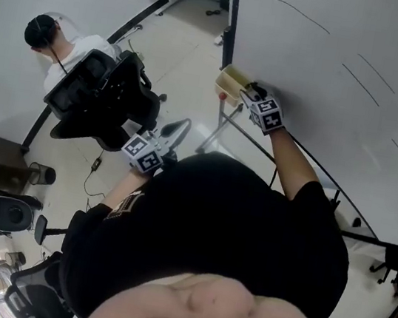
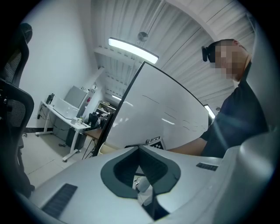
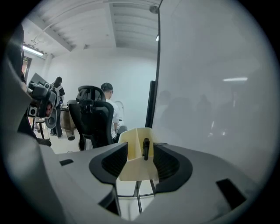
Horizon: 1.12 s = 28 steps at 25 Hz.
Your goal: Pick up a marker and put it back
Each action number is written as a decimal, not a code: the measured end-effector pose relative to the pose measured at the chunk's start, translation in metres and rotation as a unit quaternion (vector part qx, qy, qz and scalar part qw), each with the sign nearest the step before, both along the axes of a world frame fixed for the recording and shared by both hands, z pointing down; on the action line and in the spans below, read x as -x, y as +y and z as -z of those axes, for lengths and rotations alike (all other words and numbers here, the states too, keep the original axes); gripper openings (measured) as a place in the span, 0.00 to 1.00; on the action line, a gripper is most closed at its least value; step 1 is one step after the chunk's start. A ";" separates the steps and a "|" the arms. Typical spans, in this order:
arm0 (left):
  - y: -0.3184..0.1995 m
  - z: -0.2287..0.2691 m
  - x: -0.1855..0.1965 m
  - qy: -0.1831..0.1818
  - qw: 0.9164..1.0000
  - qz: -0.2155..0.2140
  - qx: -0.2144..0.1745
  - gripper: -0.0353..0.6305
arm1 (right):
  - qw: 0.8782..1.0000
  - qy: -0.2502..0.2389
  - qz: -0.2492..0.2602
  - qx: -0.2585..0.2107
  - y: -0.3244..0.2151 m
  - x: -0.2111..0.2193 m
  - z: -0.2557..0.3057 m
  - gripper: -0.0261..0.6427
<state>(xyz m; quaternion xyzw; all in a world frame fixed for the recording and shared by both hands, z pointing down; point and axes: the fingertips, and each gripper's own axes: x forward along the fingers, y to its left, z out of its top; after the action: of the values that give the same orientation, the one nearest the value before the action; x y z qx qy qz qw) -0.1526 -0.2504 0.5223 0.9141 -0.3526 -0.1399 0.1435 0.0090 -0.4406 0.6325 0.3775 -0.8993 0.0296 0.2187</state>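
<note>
The right hand-held gripper [image 3: 141, 147] is held up against the edge of a whiteboard [image 1: 328, 100], with its jaws spread apart and nothing clamped between them. A cream holder [image 3: 134, 157] is framed in the gap between the two jaws, just beyond their tips. A black marker [image 3: 145, 149] is seen standing upright in that holder, just to the right of an inner divider, with its cap end uppermost. No contact between the jaws and the marker can be made out; the dark pads [image 3: 114, 162] sit to either side of the holder. Thin metal legs [image 3: 138, 199] are visible below the holder.

In the head view, the holder is found at the dark frame [image 1: 232, 17] along the whiteboard's edge, and the right hand-held gripper is touching or just beside it at the end of an outstretched arm [image 1: 292, 162].

The left hand-held gripper [image 2: 140, 148] is held low, close to the body and well apart from the holder. Its jaws are brought together at the tips, and nothing is carried between them.

A black office chair [image 1: 104, 95] is placed near the left hand-held gripper, and a seated person in a white top [image 1: 70, 48] is seen just behind it. A white desk [image 2: 65, 118] stands farther back in the room.
</note>
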 end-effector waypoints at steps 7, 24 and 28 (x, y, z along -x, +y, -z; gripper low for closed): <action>-0.011 0.006 -0.004 0.003 1.000 0.007 -0.010 0.04 | 0.999 0.039 0.000 -0.009 -0.018 0.002 -0.007 0.12; -0.052 0.067 0.022 0.023 0.997 0.045 -0.066 0.04 | 0.973 -0.174 0.085 -0.125 0.074 -0.035 0.257 0.12; -0.048 0.081 0.027 0.030 0.996 0.037 -0.080 0.04 | 0.960 -0.232 0.093 -0.124 0.089 -0.042 0.282 0.12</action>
<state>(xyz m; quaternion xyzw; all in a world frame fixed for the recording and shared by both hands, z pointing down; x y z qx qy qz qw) -0.1792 -0.2986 0.4411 0.9046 -0.3690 -0.2000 0.0747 0.0511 -0.3517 0.3509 0.2994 -0.9531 -0.0160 -0.0425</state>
